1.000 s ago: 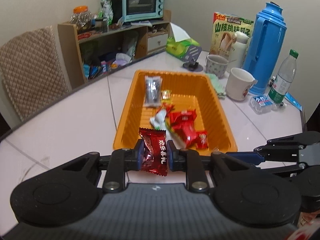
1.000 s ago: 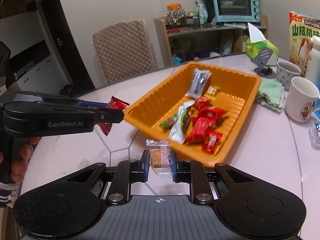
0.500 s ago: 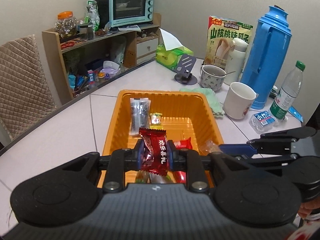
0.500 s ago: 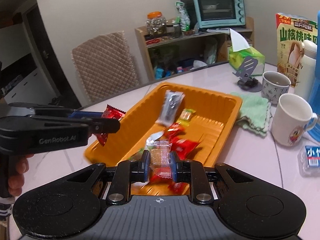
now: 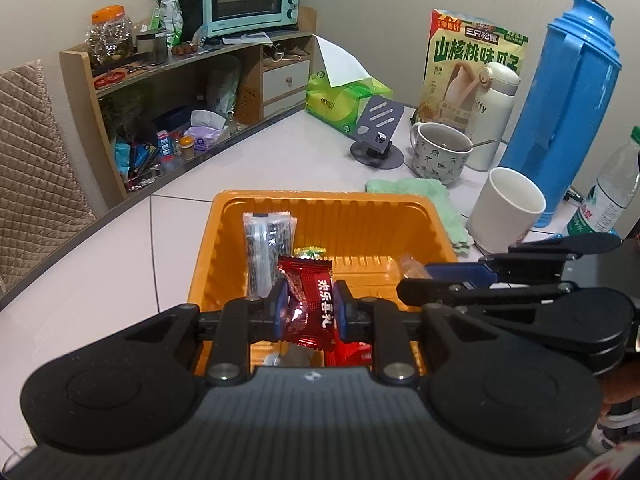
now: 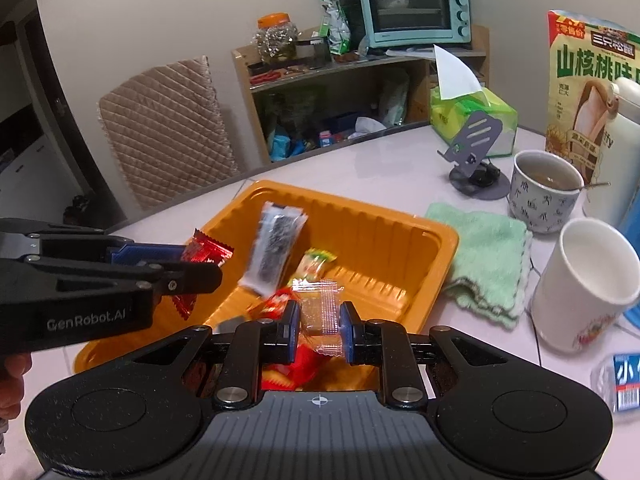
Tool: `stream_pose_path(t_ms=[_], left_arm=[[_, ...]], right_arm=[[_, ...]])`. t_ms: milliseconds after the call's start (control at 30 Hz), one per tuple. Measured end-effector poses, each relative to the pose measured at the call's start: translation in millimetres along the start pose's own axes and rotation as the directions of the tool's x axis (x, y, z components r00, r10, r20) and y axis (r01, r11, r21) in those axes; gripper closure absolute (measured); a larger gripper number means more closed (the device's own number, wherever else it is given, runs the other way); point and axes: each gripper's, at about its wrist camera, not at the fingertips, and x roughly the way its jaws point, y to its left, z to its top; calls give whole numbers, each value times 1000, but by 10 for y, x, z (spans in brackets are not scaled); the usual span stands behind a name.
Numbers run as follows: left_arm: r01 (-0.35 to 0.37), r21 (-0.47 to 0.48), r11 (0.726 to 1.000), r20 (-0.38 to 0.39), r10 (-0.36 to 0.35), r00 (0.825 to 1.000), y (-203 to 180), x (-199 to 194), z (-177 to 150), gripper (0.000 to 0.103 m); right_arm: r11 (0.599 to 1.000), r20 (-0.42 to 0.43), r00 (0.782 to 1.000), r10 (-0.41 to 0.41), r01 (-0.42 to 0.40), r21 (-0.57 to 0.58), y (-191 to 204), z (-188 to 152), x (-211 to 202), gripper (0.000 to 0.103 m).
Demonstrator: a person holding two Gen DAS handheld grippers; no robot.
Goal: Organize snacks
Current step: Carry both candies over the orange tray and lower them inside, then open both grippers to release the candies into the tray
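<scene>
An orange tray (image 5: 352, 216) (image 6: 372, 236) sits on the white table and holds several snacks, among them a dark clear-wrapped bar (image 5: 266, 248) (image 6: 276, 248) and a small yellow-green candy (image 5: 310, 252) (image 6: 316, 262). My left gripper (image 5: 308, 310) is shut on a red foil candy (image 5: 310, 304) above the tray's near end; it also shows in the right wrist view (image 6: 204, 250). My right gripper (image 6: 318, 322) is shut on a clear-wrapped biscuit (image 6: 320, 312) above the tray. Its fingers (image 5: 452, 272) enter the left wrist view from the right.
A green cloth (image 6: 486, 252) lies right of the tray. Beyond it stand a white mug (image 6: 584, 284), a patterned cup (image 6: 546, 190), a phone stand (image 6: 476, 152), a tissue pack (image 6: 472, 116), a snack bag (image 5: 474, 64), a blue thermos (image 5: 564, 112) and a water bottle (image 5: 612, 188).
Both grippers have moved forward over the tray, each still holding its snack. The tray now lies directly under both.
</scene>
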Motion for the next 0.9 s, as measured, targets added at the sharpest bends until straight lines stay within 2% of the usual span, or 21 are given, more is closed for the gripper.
stream_pose_path(t_ms=[367,567,900], left_arm=[[11,-2,1000,-12,-11,1000,10,220,73,82],[11,-8,1000,-18,-11,1000,24,210,52,82],[35,-21,999,-15,-35,999,28,-18,-51,82]], right_arm=[[998,12,999,-37,38,-56,-127,156,232,81],[995,52,998,-45,49,-83,-119,194,227,81],[1000,48,999,21,-21,7,-131,64,-167,78]])
